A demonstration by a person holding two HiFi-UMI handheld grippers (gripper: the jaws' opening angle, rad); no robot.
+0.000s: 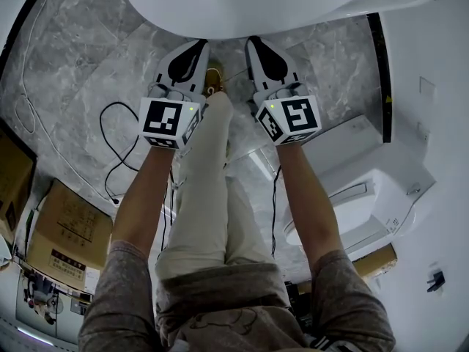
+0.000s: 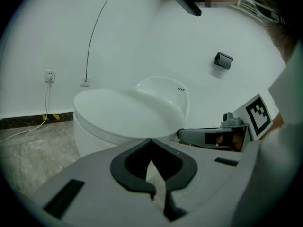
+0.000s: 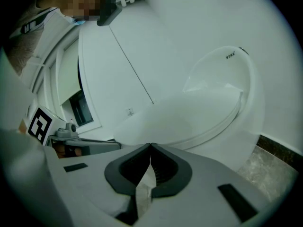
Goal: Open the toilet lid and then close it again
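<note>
A white toilet with its lid (image 1: 242,2) down fills the top of the head view. Its closed lid (image 2: 125,112) shows flat and glossy in the left gripper view, and the lid (image 3: 189,115) lies just beyond the jaws in the right gripper view. My left gripper (image 1: 199,45) and right gripper (image 1: 253,42) hang side by side just in front of the lid's front edge, tips close to it. Both are shut with nothing between the jaws. Whether either tip touches the rim I cannot tell.
Grey marble floor (image 1: 80,72) lies under the grippers, with a black cable (image 1: 117,152) looping at the left. Cardboard boxes (image 1: 62,233) sit at lower left. A second white toilet (image 1: 366,196) stands at the right by the white wall (image 2: 142,37). The person's legs stand between the arms.
</note>
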